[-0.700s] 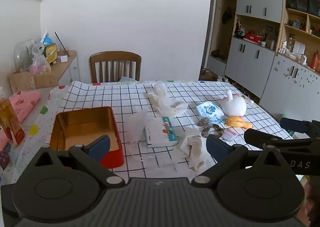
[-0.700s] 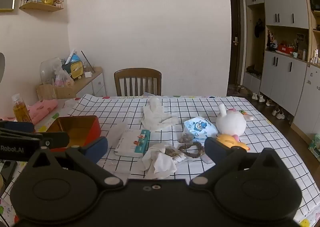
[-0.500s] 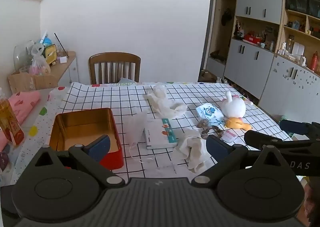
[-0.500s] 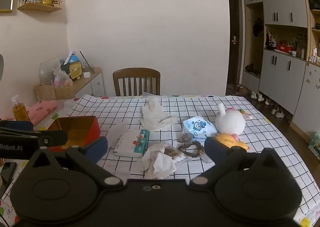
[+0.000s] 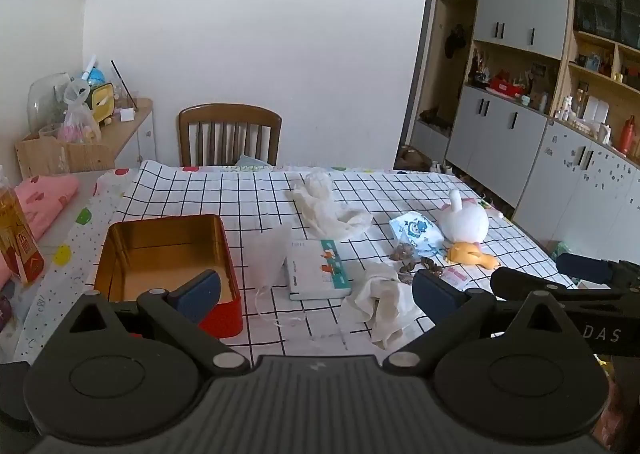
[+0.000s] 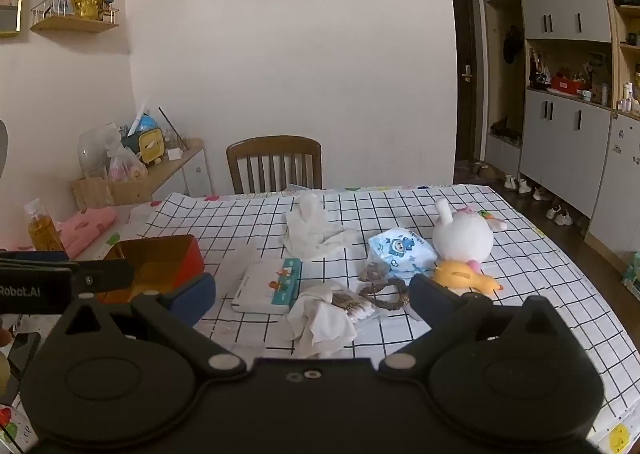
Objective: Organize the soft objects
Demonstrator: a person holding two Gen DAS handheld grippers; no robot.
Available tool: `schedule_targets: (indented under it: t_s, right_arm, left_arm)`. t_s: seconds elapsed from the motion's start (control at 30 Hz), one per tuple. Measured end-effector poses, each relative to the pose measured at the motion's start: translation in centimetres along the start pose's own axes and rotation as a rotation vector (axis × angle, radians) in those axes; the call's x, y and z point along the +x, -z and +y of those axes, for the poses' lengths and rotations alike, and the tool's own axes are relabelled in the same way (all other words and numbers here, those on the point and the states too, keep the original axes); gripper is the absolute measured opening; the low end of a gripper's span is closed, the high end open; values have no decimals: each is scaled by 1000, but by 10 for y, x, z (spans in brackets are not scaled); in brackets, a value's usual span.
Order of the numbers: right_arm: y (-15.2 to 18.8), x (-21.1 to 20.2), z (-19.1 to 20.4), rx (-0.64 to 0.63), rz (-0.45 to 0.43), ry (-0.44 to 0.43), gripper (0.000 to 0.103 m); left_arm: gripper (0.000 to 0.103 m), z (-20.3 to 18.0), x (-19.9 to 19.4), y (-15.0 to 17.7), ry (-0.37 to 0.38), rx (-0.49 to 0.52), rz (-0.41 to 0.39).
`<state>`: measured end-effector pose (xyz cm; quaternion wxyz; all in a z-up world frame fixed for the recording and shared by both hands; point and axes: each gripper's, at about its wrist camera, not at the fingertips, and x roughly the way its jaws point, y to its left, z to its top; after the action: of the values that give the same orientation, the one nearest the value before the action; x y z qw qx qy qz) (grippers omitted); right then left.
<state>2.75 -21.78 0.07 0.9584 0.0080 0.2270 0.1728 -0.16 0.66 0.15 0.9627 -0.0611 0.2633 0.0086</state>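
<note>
At left we see the red tin [image 5: 224, 274] open and bare inside, near the table's [image 5: 180, 189] left edge; beside it lie mask [image 5: 268, 258], book [image 5: 318, 270], crumpled cloth [image 5: 380, 302], then plush toy [image 5: 466, 219]; our left gripper [image 5: 316, 292] and right gripper [image 6: 312, 296] gape wide, holding nothing.

Both cameras have tipped slightly downward in under a second: the table [image 5: 192, 189] and everything on it sit a little higher in both views, and the wooden chair [image 6: 274, 163] has risen with them. In the left wrist view the right claw [image 5: 560, 282], at the right edge, has also edged upward.
</note>
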Motion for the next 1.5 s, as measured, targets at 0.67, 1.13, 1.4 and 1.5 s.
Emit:
schedule_targets:
  t_s: [0.67,1.13,1.4,1.5]
  right_arm:
    - [-2,-1,-3,-19,-3,-10,102]
    - [-3,13,-11,10,39,-10,102]
    - [-3,15,-10,-10,20,-26,102]
    - [-3,15,-9,-23,10,-30,101]
  left_arm:
    - [103,-8,10,1,24,29,10]
    - [103,-10,16,1,22,49,4]
    - [103,-13,16,0,20,59,-7]
    - [103,-13,17,0,25,58,-10]
